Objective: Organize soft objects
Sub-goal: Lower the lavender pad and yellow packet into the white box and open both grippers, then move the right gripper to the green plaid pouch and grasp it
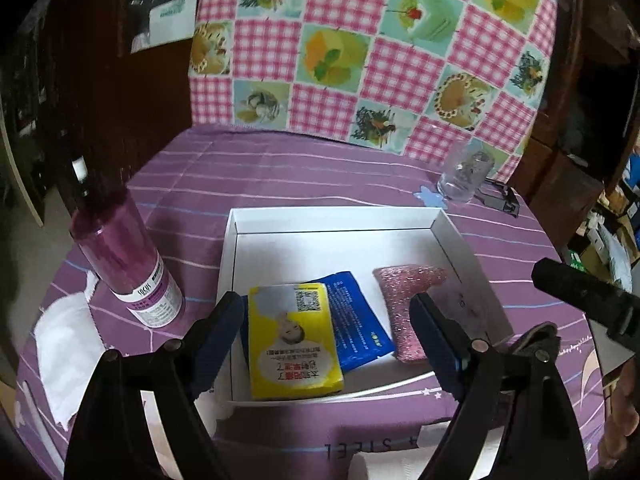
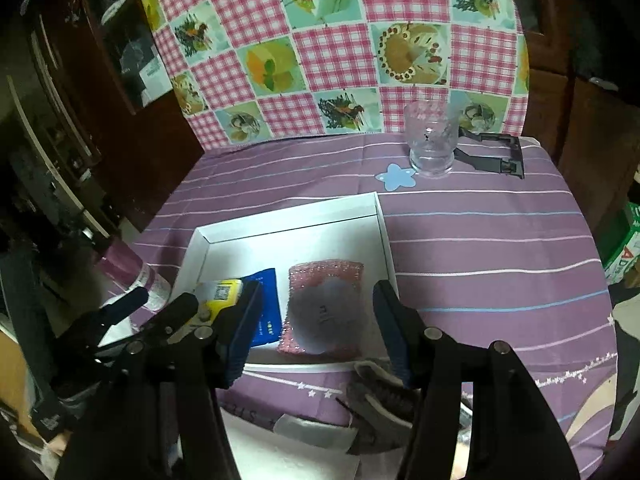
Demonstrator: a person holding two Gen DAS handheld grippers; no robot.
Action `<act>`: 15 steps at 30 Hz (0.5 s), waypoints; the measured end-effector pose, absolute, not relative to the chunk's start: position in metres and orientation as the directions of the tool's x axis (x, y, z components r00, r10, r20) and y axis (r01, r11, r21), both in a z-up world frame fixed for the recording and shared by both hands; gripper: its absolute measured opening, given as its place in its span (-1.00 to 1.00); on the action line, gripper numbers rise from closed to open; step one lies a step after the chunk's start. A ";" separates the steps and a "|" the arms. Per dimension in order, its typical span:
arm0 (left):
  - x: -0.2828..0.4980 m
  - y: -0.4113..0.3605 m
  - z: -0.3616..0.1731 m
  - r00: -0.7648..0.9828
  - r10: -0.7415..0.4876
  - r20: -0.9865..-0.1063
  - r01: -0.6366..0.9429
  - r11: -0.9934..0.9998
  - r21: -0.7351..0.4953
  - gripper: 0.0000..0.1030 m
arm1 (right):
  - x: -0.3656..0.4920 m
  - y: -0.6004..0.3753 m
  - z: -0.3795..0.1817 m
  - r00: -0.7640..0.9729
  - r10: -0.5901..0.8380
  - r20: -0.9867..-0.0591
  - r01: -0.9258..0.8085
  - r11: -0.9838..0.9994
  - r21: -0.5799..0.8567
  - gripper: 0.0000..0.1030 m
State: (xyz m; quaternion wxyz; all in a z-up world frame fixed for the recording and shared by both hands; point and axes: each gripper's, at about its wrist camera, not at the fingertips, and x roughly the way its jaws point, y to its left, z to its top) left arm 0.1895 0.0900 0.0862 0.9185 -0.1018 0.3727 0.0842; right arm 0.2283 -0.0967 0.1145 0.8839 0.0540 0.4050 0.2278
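The left tool hangs with its blue-padded fingers spread wide and nothing between them, just above the near edge of a shallow white cardboard tray on the purple striped worktop. Directly ahead of it, inside the tray, lies a yellow soft tissue packet with a baby's face printed on it; the packet overlaps a flat blue wipe pouch just to its right. Further right in the tray lies a pink glittery sponge pad, apart from the pouch.

The right tool is also spread wide and empty, poised over the near edge of the same tray, with the pink pad straight ahead between its fingers and the blue pouch and yellow packet off to its left.

Left of the left tool, outside the tray, a folded white cloth lies on the worktop, and beyond it stands a purple cylindrical bottle with a white label. Far ahead and right of the right tool stands a clear glass cup, touching a light blue star-shaped coaster, with a black plastic clip just beside the cup. A pink checked cloth with cake pictures rises behind the worktop.
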 end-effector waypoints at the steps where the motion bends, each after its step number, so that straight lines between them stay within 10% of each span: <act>1: 0.189 0.087 0.088 0.710 0.076 -0.700 -0.224 0.967 -0.122 0.66 | 0.226 -0.098 0.116 0.569 0.453 -0.686 -0.362 0.887 0.286 0.13; 15: 0.170 0.055 0.111 0.716 0.073 -0.694 -0.185 0.979 -0.088 0.66 | 0.184 -0.110 0.138 0.688 0.415 -0.596 -0.412 0.899 0.150 0.13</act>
